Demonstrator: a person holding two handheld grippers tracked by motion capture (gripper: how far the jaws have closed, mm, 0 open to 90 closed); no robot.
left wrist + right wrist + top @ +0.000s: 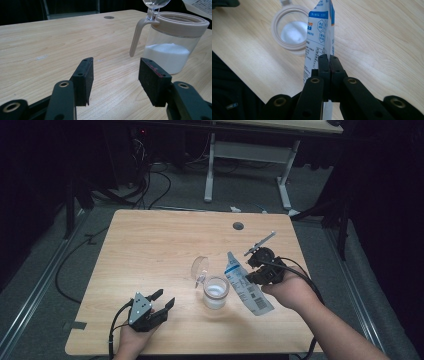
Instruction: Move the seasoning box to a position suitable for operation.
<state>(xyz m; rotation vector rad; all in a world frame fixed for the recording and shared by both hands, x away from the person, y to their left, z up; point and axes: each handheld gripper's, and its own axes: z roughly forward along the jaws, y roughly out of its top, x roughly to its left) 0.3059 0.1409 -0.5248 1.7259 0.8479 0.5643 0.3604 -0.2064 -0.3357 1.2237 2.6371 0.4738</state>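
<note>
A clear jar (216, 293) with a beige rim stands near the table's middle front, its clear lid (199, 267) flipped up. White powder (167, 56) fills its lower part. My right gripper (256, 270) is shut on a white and blue pouch (246, 284), held tilted just right of the jar. In the right gripper view the pouch (319, 32) rises from the closed jaws, with the jar's open mouth (290, 31) beyond it. My left gripper (164, 300) rests open near the front left, pointing at the jar (175, 42), nothing between its pads (83, 78).
The wooden table (150, 245) has a round cable hole (238, 225) at the back. Its front edge lies close under both hands. Another desk frame (250, 165) and cables stand on the floor behind.
</note>
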